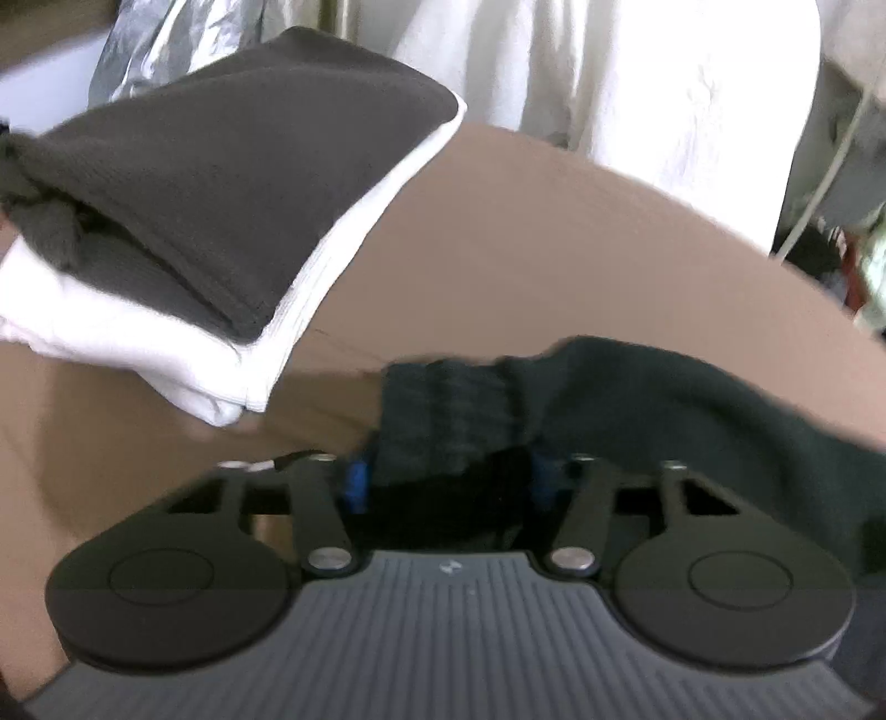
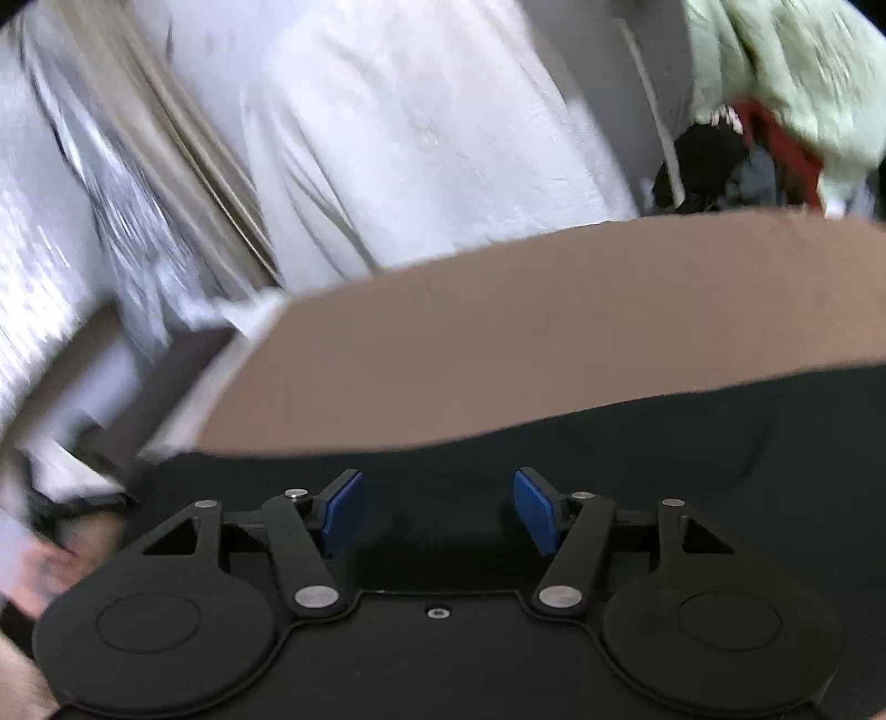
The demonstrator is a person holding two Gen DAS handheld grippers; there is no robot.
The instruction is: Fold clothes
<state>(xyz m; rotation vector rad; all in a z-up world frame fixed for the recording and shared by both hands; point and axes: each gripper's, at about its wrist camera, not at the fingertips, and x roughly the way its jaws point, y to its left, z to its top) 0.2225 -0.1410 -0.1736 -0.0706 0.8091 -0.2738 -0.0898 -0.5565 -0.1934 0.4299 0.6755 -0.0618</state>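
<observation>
We find no readable writing anywhere; the only mark is a small pale emblem [image 1: 446,568] on the ribbed grey body of the left gripper [image 1: 443,476], too small to make out.

Our left gripper tilts down toward the brown table [image 1: 498,249]. Its blue pads [image 1: 357,482] are drawn in on the ribbed cuff of a dark garment [image 1: 637,399], which bunches between them and trails away to the right across the table. We judge the jaws to be clamped on that cloth.

Our right gripper [image 2: 437,509] also points downward, over the same dark garment [image 2: 664,443], which lies spread on the near part of the table [image 2: 554,310]. Its blue pads [image 2: 534,509] stand well apart with nothing pinched between them; the cloth lies below.

On the far left of the table sits a stack of folded clothes: a dark grey folded piece [image 1: 232,183] on top of a white folded piece [image 1: 138,338].

Beyond the table hangs white cloth [image 1: 609,83], with crinkled silvery material [image 1: 149,50] to the left. At far right we see a heap of mixed clothes [image 2: 764,138], pale green, red and black. Motion blur softens the right view's left side.
</observation>
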